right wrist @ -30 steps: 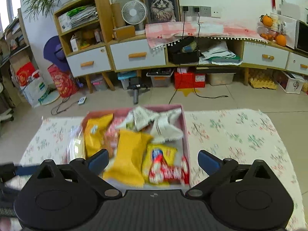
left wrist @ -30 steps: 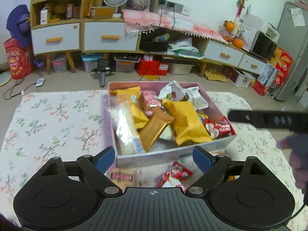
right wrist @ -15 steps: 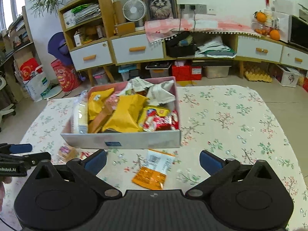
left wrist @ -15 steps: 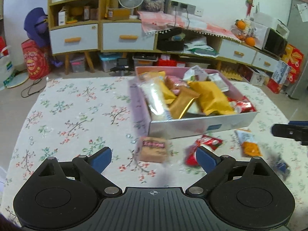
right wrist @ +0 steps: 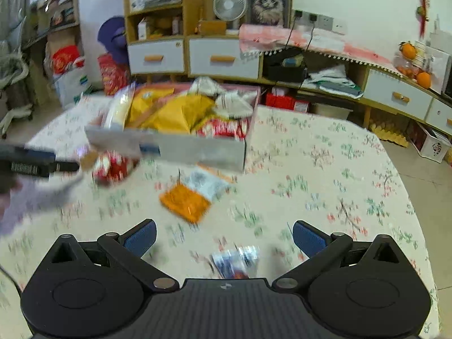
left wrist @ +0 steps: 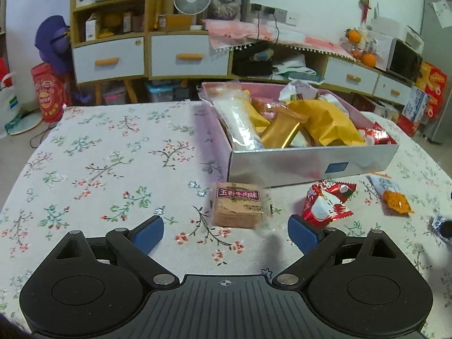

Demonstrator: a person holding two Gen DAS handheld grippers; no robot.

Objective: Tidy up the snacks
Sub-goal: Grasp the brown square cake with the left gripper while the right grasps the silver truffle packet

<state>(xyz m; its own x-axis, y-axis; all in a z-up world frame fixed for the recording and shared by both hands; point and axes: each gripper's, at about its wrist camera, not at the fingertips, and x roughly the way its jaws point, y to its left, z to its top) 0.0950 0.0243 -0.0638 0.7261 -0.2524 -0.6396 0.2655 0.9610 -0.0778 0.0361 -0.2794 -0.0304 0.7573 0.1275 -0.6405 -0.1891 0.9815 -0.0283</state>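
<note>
A silver box (left wrist: 310,163) on the flowered tablecloth is heaped with yellow, gold and white snack packs. In front of it lie a brown square pack (left wrist: 238,209), a red-and-white packet (left wrist: 327,203) and an orange-and-white packet (left wrist: 392,197). My left gripper (left wrist: 226,233) is open just short of the brown pack, touching nothing. In the blurred right wrist view the box (right wrist: 192,147) is at the upper left and the orange packet (right wrist: 186,202) ahead. My right gripper (right wrist: 224,237) is open, and a small blue-and-white wrapper (right wrist: 236,260) lies on the cloth between its fingers, unpressed.
The red packet (right wrist: 113,166) and the left gripper's black fingers (right wrist: 34,166) show at the left of the right wrist view. Cabinets with drawers (left wrist: 189,56), a fan and floor clutter stand beyond the table. The cloth (left wrist: 99,169) left of the box is bare.
Both grippers have drawn back from the box and sunk toward the cloth. The loose packets in front of the box came into view; the box slid left in the right wrist view.
</note>
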